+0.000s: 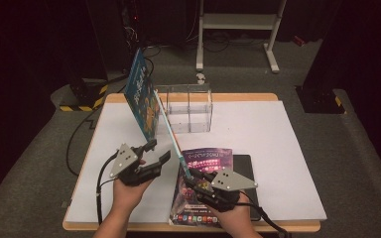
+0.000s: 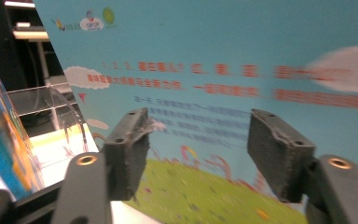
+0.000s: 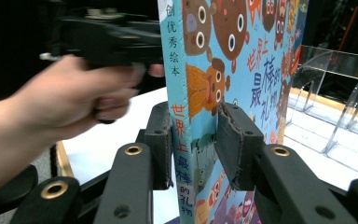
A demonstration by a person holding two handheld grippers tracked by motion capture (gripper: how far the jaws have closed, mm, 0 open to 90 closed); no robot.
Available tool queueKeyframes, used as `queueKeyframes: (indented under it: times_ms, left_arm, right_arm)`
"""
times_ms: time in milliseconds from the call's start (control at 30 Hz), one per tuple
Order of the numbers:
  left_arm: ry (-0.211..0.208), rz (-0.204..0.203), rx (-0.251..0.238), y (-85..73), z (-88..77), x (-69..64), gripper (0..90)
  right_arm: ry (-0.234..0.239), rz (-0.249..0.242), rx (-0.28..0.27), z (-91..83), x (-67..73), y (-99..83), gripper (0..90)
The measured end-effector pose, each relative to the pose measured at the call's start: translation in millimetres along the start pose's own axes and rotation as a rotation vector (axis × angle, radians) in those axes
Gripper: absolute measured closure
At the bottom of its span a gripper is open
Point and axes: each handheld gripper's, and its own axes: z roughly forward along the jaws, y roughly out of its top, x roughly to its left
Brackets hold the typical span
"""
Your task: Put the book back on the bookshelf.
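Two books here: a blue picture book (image 1: 143,96) held up on edge over the white table (image 1: 278,148), leaning left toward the clear acrylic rack (image 1: 188,108) just behind it, and one purple book (image 1: 203,163) lying flat on a black pad (image 1: 243,168) underneath. The right gripper (image 1: 196,176) is clamped on the blue book's spine at the lower end. The left gripper (image 1: 158,151) has its jaws spread and off the cover, just beside the book.
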Motion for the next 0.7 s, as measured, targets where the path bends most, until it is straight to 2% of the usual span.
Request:
queueKeyframes:
  times_ms: [67,100,167,233,300,333,367,400,433,567,667,700]
  left_arm:
    - [-0.024,-0.001,-0.023,1.9,-9.9,-8.8,29.5]
    - [-0.053,-0.009,-0.042,4.8,-13.9,-16.3,27.9]
    - [-0.101,-0.003,-0.055,11.2,-15.4,-31.6,23.3]
    - [-0.115,-0.013,-0.054,16.0,-12.6,-42.6,22.3]
    - [-0.101,-0.035,-0.052,17.7,-9.3,-45.8,21.4]
    - [-0.131,-0.075,-0.048,18.2,-6.5,-45.0,19.3]
    - [-0.131,-0.075,-0.048,18.2,-6.5,-45.0,16.3]
    - [-0.163,-0.100,-0.038,18.8,-4.8,-45.2,16.3]
    - [-0.184,-0.091,-0.045,18.8,-5.8,-50.0,16.2]
    - [-0.188,-0.083,-0.055,20.1,-6.8,-53.7,15.7]
    - [-0.197,-0.078,-0.035,21.7,-2.0,-59.0,15.0]
    - [-0.188,-0.068,-0.025,21.8,2.1,-63.3,14.6]
  right_arm:
    - [-0.006,-0.004,-0.002,0.0,1.6,-1.2,66.3]
    - [-0.007,-0.004,-0.004,0.0,1.9,-1.8,66.3]
    - [-0.015,-0.001,-0.006,0.3,4.4,-3.1,66.2]
    - [-0.015,-0.002,-0.010,0.9,5.7,-4.4,66.0]
    - [-0.026,0.004,-0.019,0.6,7.2,-6.1,66.5]
    - [-0.029,0.015,-0.025,-0.5,6.0,-6.7,66.5]
    - [-0.026,0.026,-0.027,-1.9,4.1,-7.6,66.4]
    - [-0.026,0.026,-0.027,-1.9,4.1,-7.6,66.4]
    - [-0.032,0.035,-0.033,-4.2,2.7,-9.5,67.1]
    - [-0.036,0.053,-0.036,-7.0,0.6,-10.9,67.4]
    - [-0.039,0.056,-0.039,-7.6,0.5,-11.7,67.6]
    - [-0.035,0.055,-0.037,-7.0,1.6,-12.3,67.4]
